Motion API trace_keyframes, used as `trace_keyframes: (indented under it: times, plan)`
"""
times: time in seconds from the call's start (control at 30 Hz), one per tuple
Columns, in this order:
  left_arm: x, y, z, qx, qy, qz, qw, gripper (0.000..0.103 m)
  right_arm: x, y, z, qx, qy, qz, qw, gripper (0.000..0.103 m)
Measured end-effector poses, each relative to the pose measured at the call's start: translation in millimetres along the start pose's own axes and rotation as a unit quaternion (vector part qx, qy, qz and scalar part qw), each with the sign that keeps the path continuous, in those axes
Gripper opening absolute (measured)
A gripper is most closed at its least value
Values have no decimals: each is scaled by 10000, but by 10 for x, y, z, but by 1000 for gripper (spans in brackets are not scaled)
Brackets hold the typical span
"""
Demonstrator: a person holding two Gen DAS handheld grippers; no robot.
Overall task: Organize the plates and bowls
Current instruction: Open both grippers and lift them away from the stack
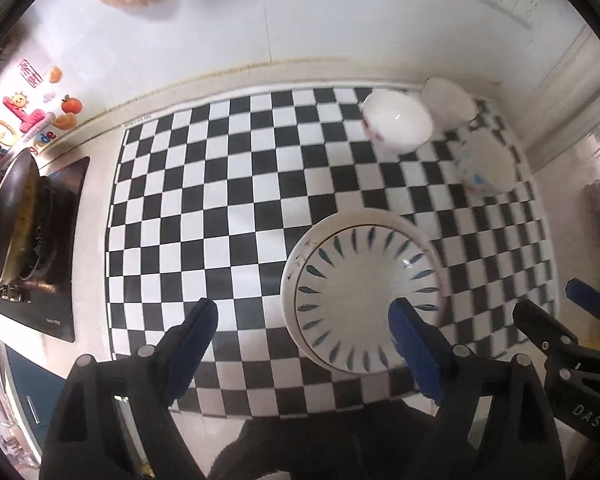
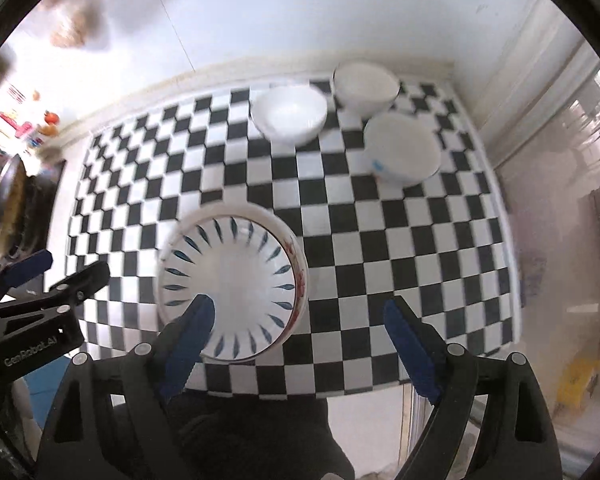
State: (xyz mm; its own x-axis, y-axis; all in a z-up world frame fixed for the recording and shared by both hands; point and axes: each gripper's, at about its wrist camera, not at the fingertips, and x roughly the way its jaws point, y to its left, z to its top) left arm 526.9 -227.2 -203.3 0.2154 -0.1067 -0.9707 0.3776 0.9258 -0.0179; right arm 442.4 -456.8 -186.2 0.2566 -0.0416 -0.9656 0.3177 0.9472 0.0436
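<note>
Four bowls sit on the checkered mat [image 2: 380, 280]: the leaf bowl [image 2: 232, 284] near the front, nested in a wider dish whose rim shows around it, and three white bowls at the far right corner, the plain bowl [image 2: 290, 118], the corner bowl [image 2: 366, 86] and the blue-marked bowl [image 2: 404, 150]. Your left gripper [image 1: 304, 344] and right gripper [image 2: 300, 344] both hang above the mat with jaws spread, nothing between them. For the next pick, I'd come straight down on one white bowl's rim, one finger inside, one outside, and close gently; glazed rims likely slip. Blur smears the white bowls' edges, so whether they touch is unclear. The wok [image 1: 8, 220] at left is cut off by the frame.
</note>
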Motion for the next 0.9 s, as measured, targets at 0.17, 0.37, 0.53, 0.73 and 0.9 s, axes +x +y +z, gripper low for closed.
trace_keyframes:
  times: [0.17,0.37,0.53,0.73,0.9]
  plan:
    - [-399,23,-84,41,-100,23,9999,87,-581,147,-59,-106,-413,-33,9991,89]
    - [-697,89,-230,29,-39,-139,9999,87,-934,283,-165,-246,-425,50,9988,89]
    - [-865,128,-280,58,-47,-248,9997,87,-1021,325,-241,-253,-383,3,9989,89]
    - [-908,182,-315,172,-56,-299,9994,87,-1066,352,-275,-150,-430,12,9990,89]
    - [-859,223,-263,278,-335,-280,9987,87,-1023,338,-263,140,-724,59,9973,89]
